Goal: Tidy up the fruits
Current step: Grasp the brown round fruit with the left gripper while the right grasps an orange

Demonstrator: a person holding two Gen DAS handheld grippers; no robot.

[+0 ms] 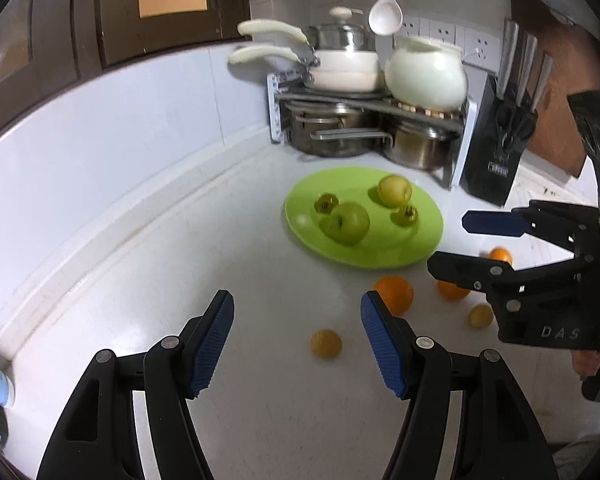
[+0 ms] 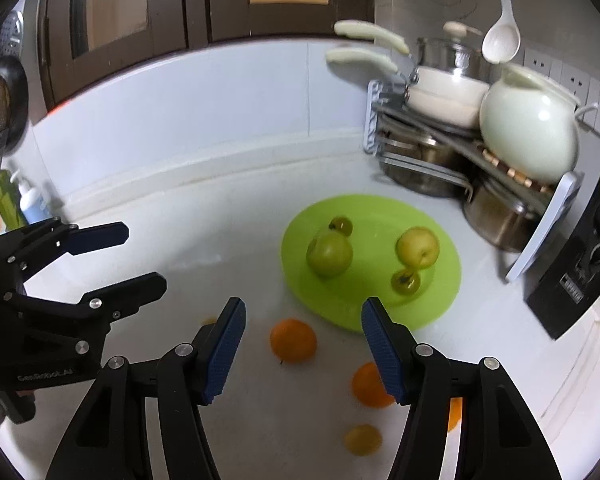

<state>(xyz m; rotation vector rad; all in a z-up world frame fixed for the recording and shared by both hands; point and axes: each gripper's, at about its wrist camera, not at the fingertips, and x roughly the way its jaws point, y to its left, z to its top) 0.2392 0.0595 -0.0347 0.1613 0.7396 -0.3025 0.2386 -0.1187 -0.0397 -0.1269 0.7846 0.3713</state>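
Observation:
A green plate (image 1: pixel 416 252) (image 2: pixel 440 304) on the white counter holds a green apple (image 1: pixel 346 222) (image 2: pixel 329 254), a yellow apple (image 1: pixel 395 190) (image 2: pixel 418 247) and two small green fruits (image 1: pixel 326 203) (image 1: pixel 407 215). In front of it on the counter lie three oranges (image 1: pixel 396 294) (image 1: pixel 452 290) (image 1: pixel 500 255) and two small yellow fruits (image 1: pixel 326 343) (image 1: pixel 480 316). My left gripper (image 1: pixel 297 340) is open and empty above the counter, near one small yellow fruit. My right gripper (image 2: pixel 303 350) is open and empty above an orange (image 2: pixel 293 339); it also shows in the left wrist view (image 1: pixel 446 244).
A metal rack (image 1: pixel 364 104) with steel pots, white pans and a white kettle (image 1: pixel 426 74) stands at the back corner. A black knife block (image 1: pixel 496 148) is to its right. A white ladle (image 1: pixel 385 12) hangs on the wall. A soap bottle (image 2: pixel 30 200) stands far left.

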